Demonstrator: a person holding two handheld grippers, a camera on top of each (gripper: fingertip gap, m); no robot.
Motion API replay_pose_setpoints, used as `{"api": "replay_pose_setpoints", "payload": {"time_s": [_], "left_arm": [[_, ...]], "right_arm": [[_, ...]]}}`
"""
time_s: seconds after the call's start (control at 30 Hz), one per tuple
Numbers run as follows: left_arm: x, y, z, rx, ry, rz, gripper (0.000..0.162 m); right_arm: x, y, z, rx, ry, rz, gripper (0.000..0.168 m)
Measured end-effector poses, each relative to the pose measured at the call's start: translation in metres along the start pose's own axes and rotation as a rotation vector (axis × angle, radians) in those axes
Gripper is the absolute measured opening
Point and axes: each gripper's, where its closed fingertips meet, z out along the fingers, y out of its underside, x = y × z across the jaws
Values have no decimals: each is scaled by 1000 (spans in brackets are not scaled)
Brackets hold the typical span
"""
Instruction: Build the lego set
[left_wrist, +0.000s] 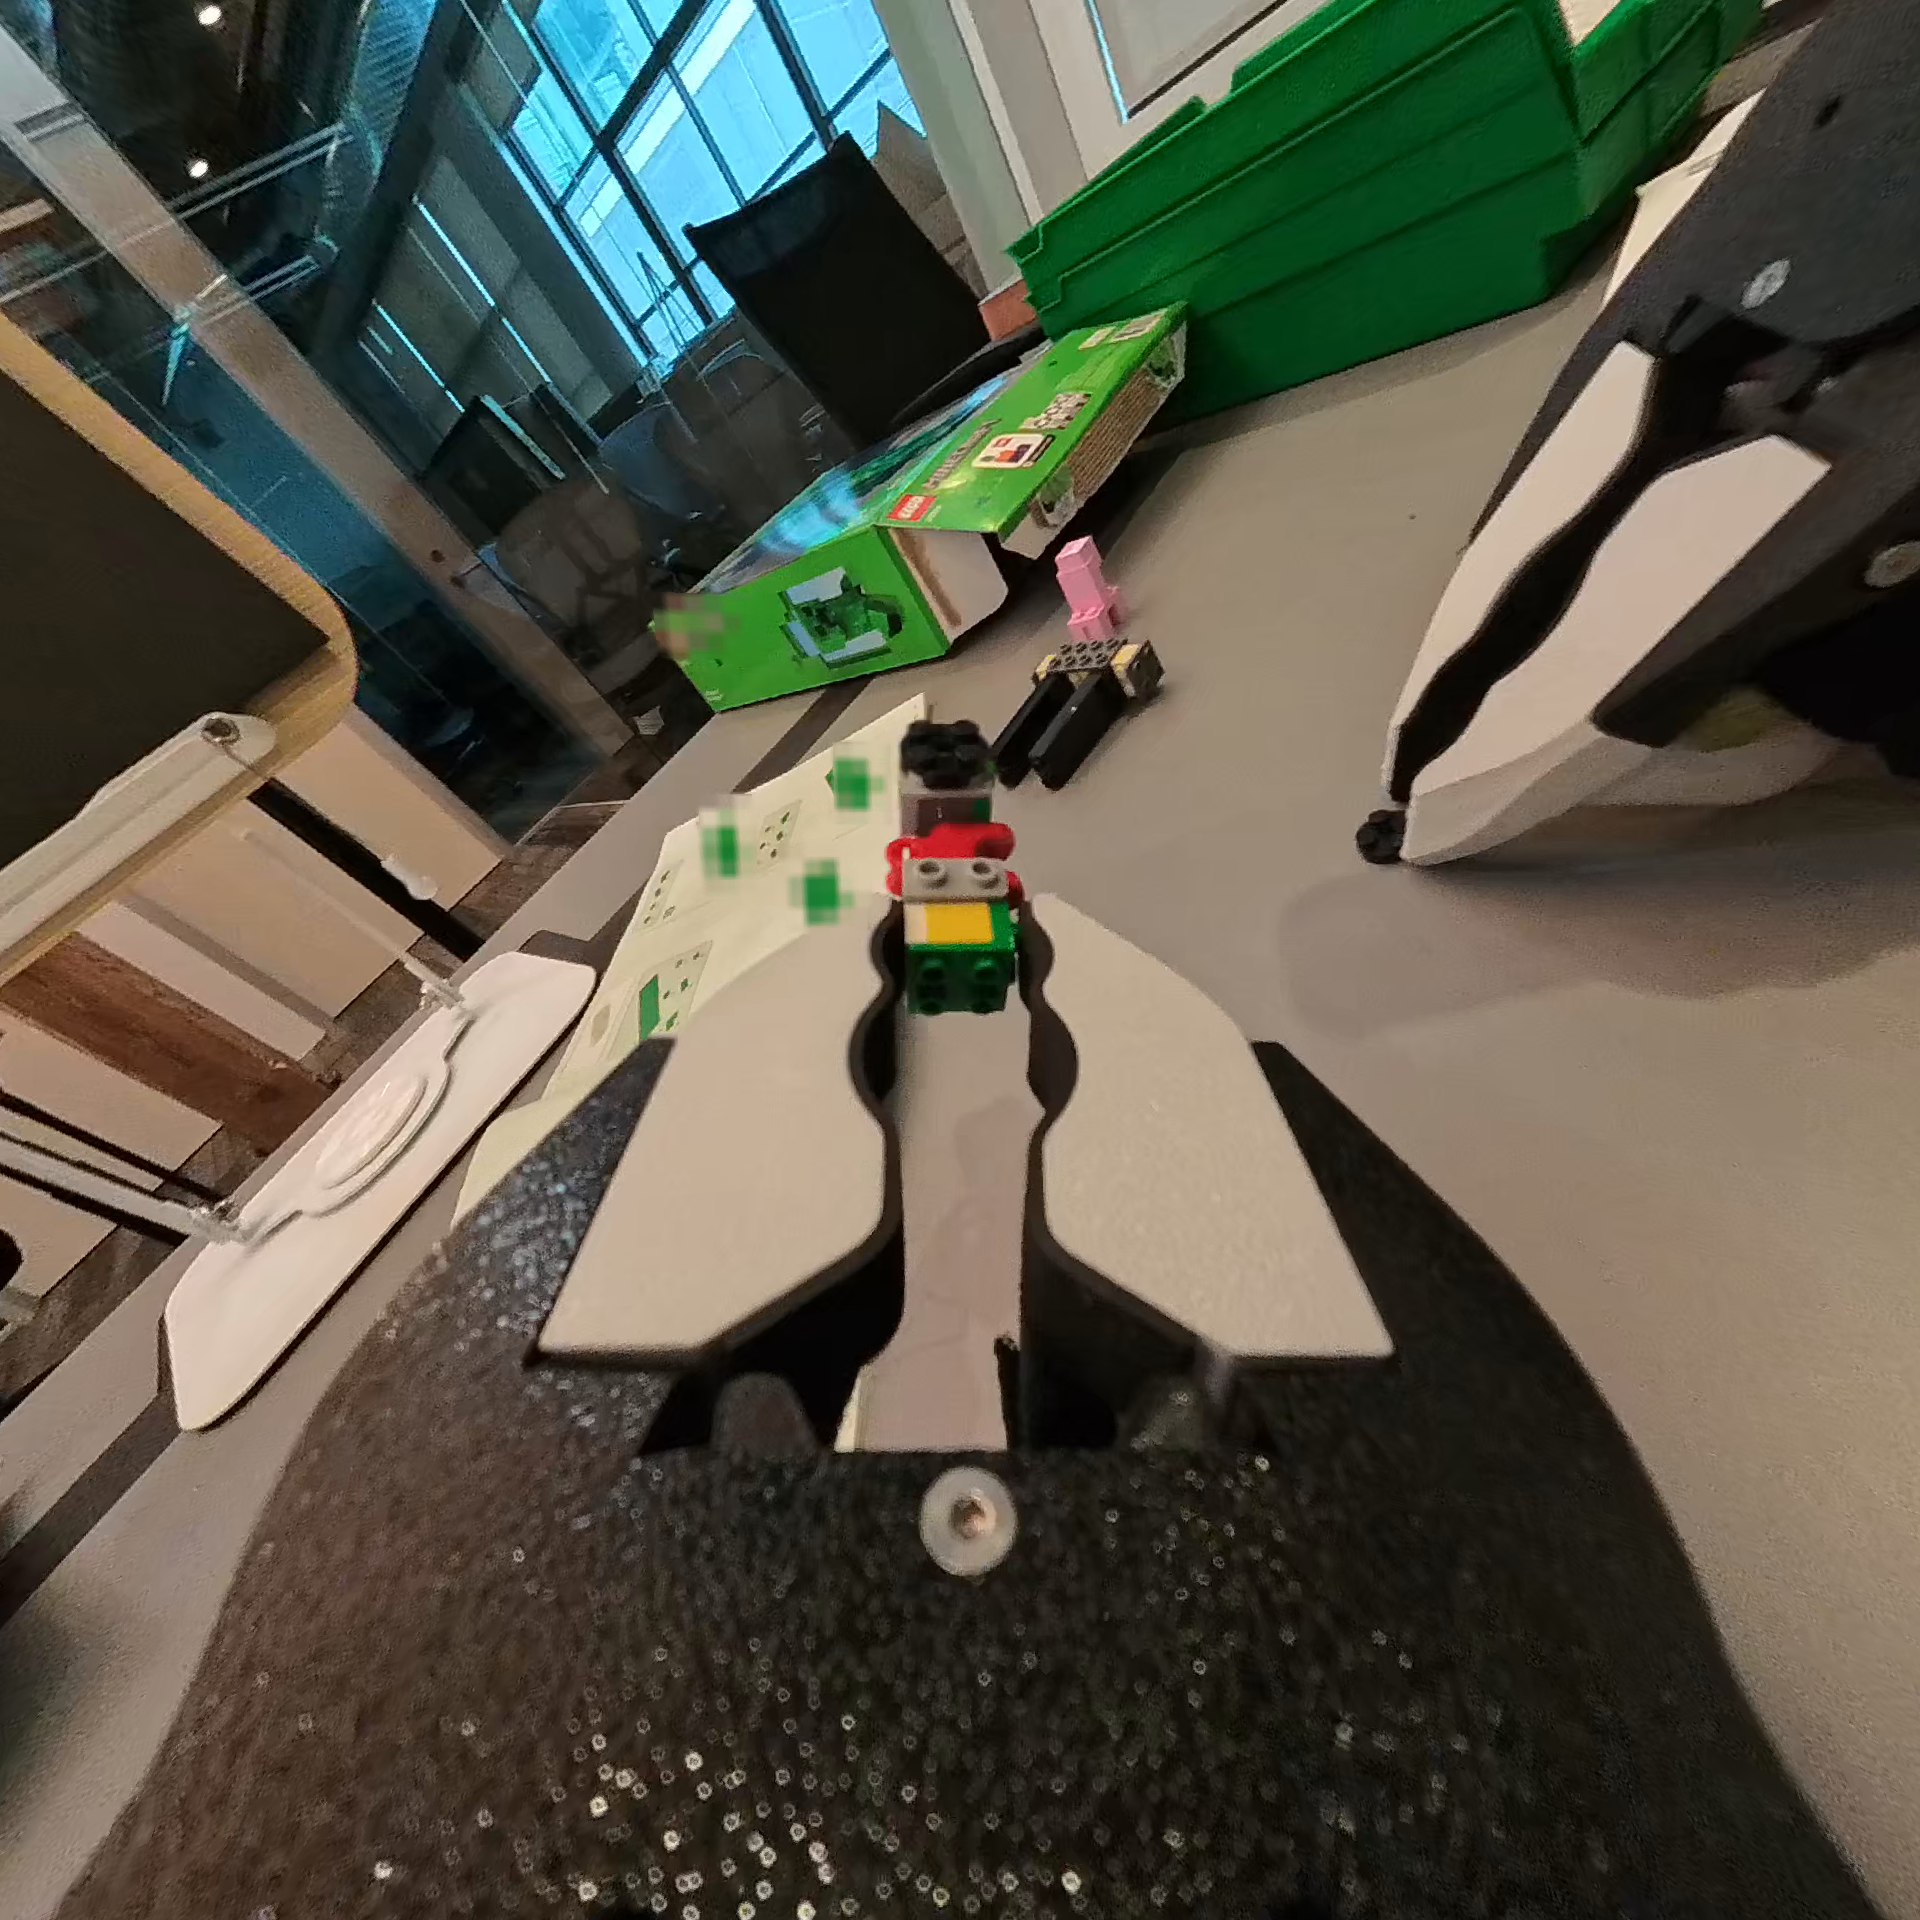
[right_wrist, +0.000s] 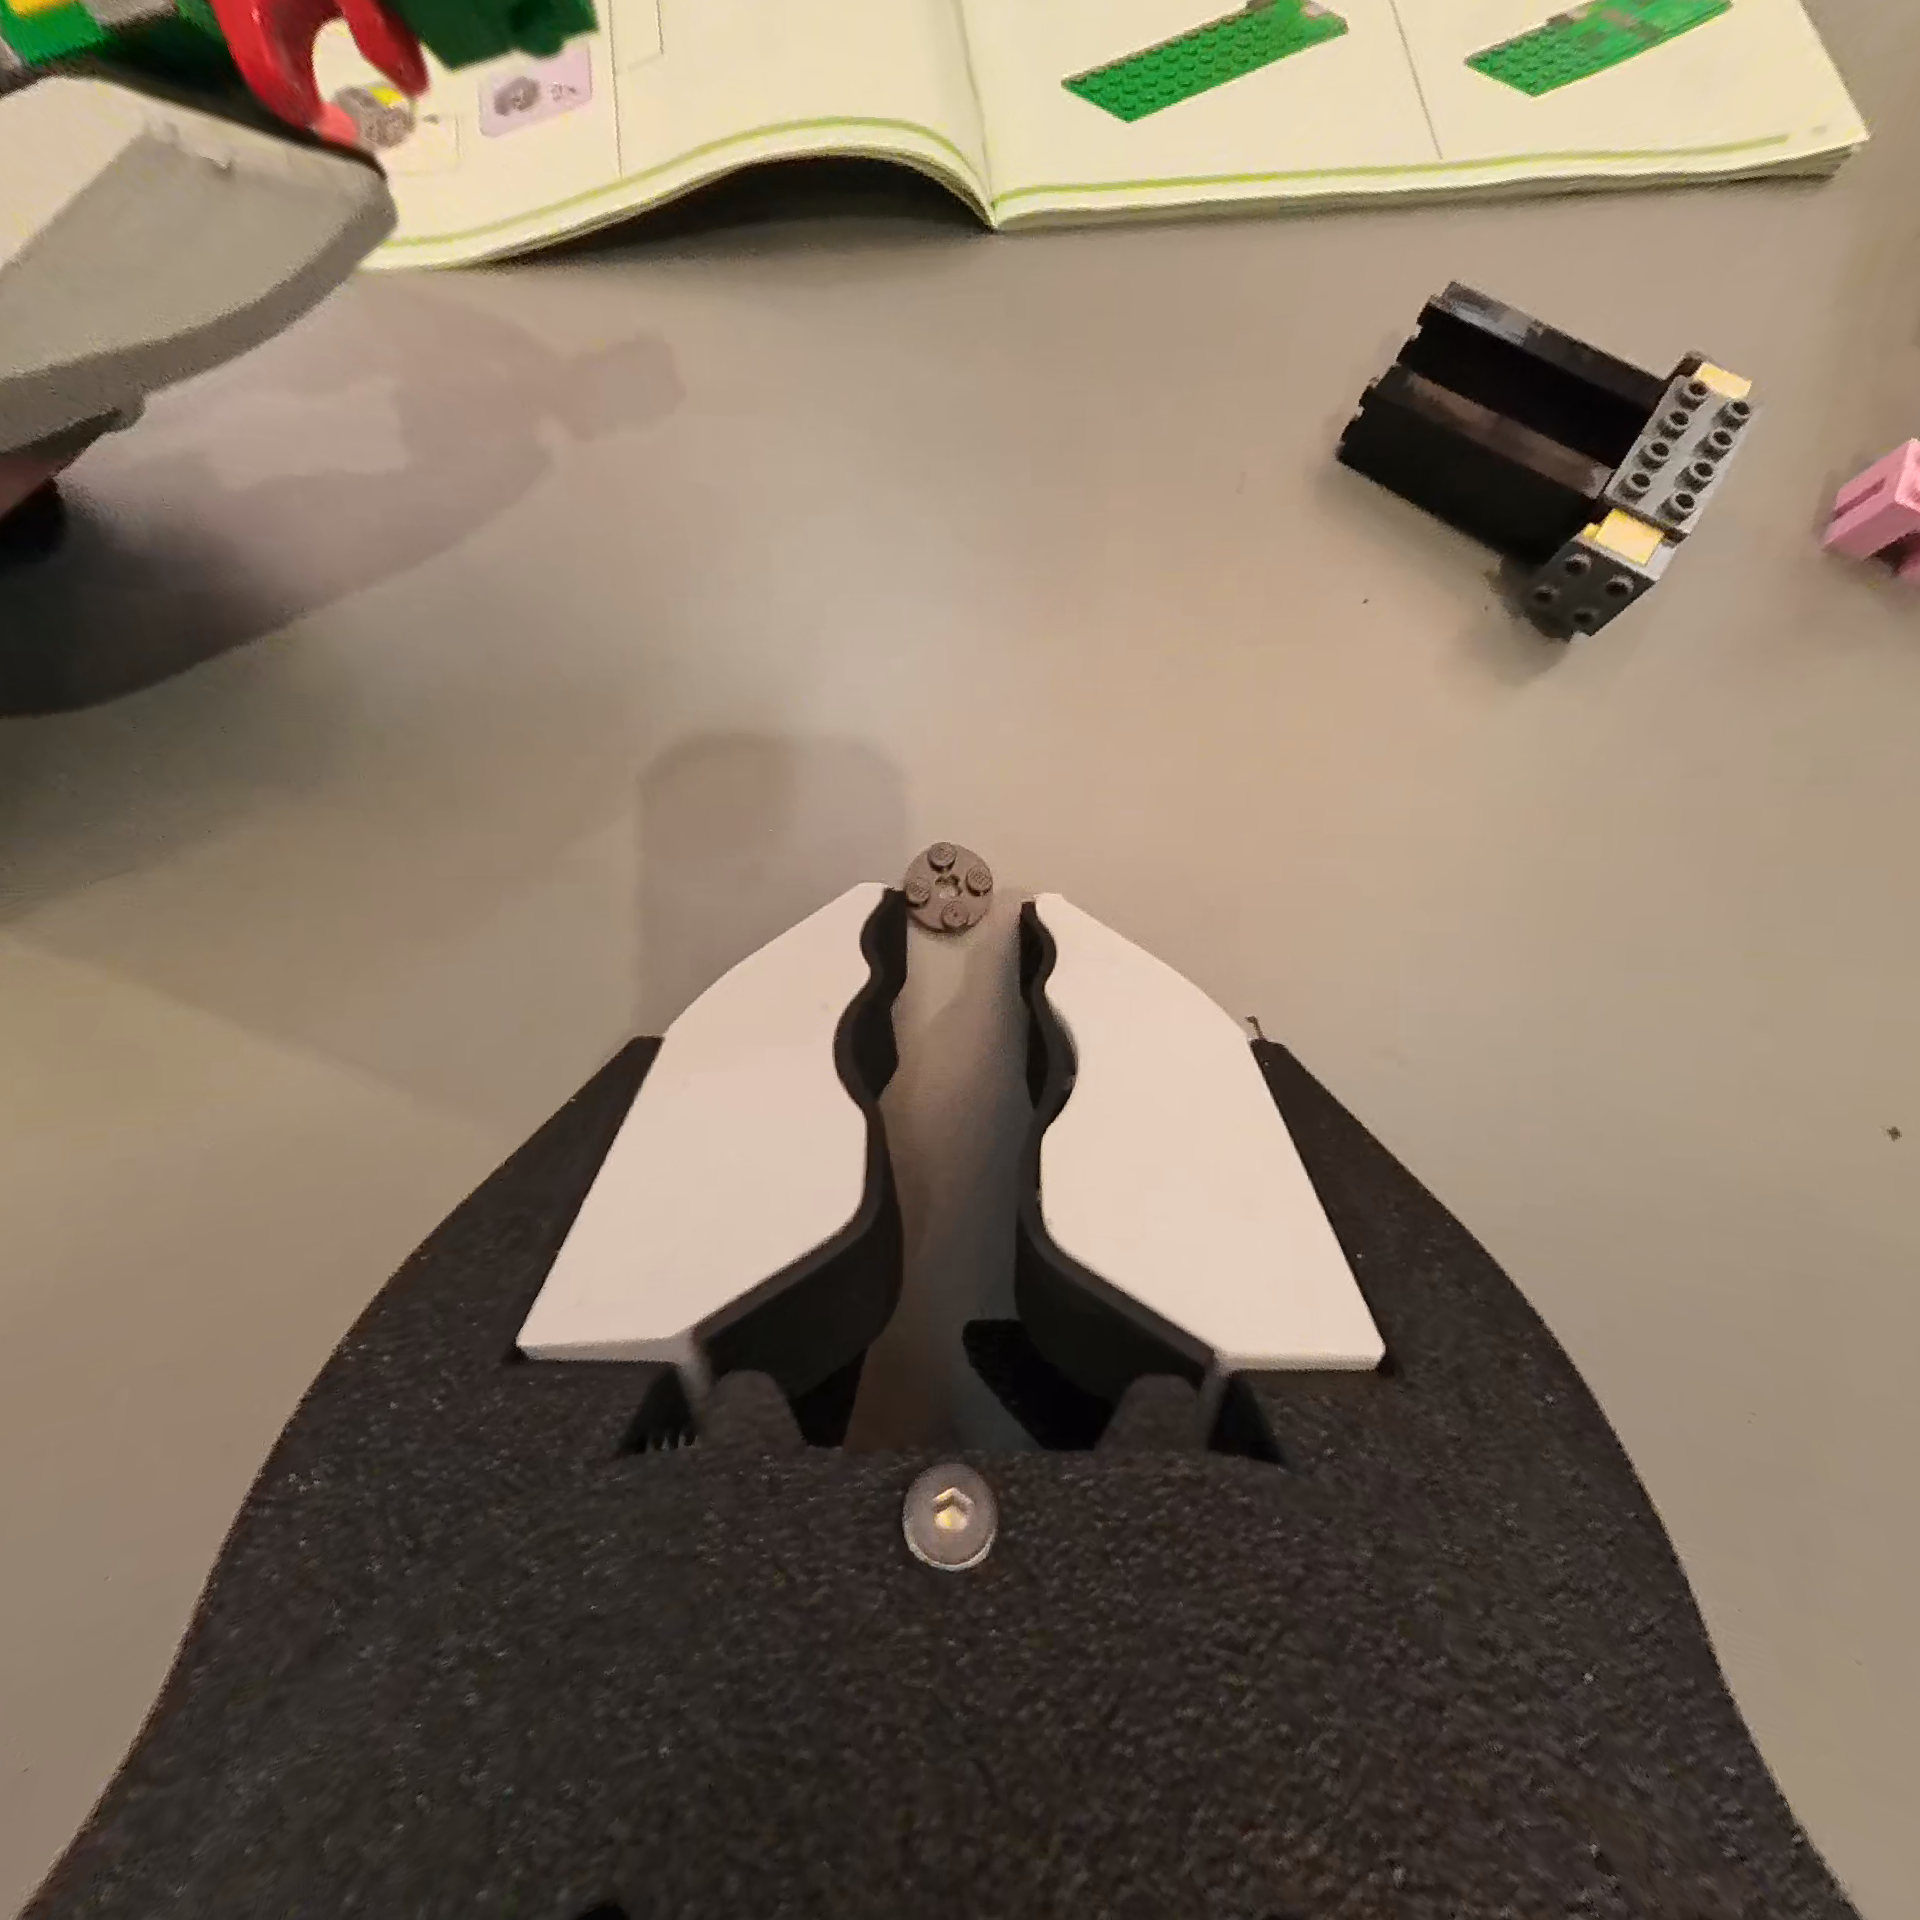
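On the grey surface lies an open instruction booklet. The left gripper has its jaws pinching a lego assembly (green base, then yellow, grey, red, black); its long axis points forward, away from the camera. The right gripper pinches a small round grey plate, studs upward, just above the surface.

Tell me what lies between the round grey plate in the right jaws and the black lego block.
Nothing: in the right wrist view only bare grey table separates the round grey plate from the black lego block.
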Motion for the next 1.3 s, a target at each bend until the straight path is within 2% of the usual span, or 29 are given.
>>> {"api": "replay_pose_setpoints", "payload": {"time_s": [0.1, 0.27, 0.5, 0.6, 0.77, 1.03, 1.17, 1.3], "left_arm": [[2, -1, 0, 10, 14, -4, 20], [-1, -2, -3, 24, 21, -49, 20], [-2, -1, -4, 31, 31, -76, 20], [-2, -2, -5, 32, 31, -73, 20], [-1, -1, -5, 29, 36, -78, 20], [-1, -1, -5, 29, 40, -88, 20], [-1, 0, -4, 24, 46, -100, 20], [-1, 1, -4, 21, 51, -114, 20]], "right_arm": [[2, 0, 0, -9, 12, -16, 16], [-9, -2, 1, 16, -59, 1, 33], [-6, -6, 6, -9, -15, -29, 25], [-6, -8, 7, -16, 0, -54, 15], [-7, -9, 7, 1, 10, -100, 14], [-15, -13, 3, 59, 41, -276, 14], [-23, -14, 3, 76, 3, -375, 14], [-27, -14, 5, 69, -88, -375, 14]]}}
